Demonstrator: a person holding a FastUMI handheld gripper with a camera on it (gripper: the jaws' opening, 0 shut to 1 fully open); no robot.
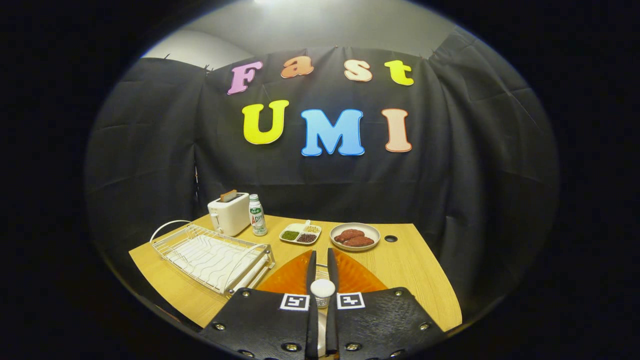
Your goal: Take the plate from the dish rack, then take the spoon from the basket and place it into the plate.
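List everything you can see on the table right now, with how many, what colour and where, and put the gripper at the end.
Table: one, light wood, under everything.
Dish rack: one, white wire, left of the gripper.
Toaster: one, white, behind the rack.
Bottle: one, white with green label, right of the toaster.
Divided tray: one, white, holding green, dark and yellowish fillings, beyond the fingers.
Bowl: one, pale, holding reddish-brown pieces, right of the tray.
Plate: one, orange, under the fingers.
Spoon: one, white, between the fingers.
Gripper: one, fingers nearly together around the spoon.
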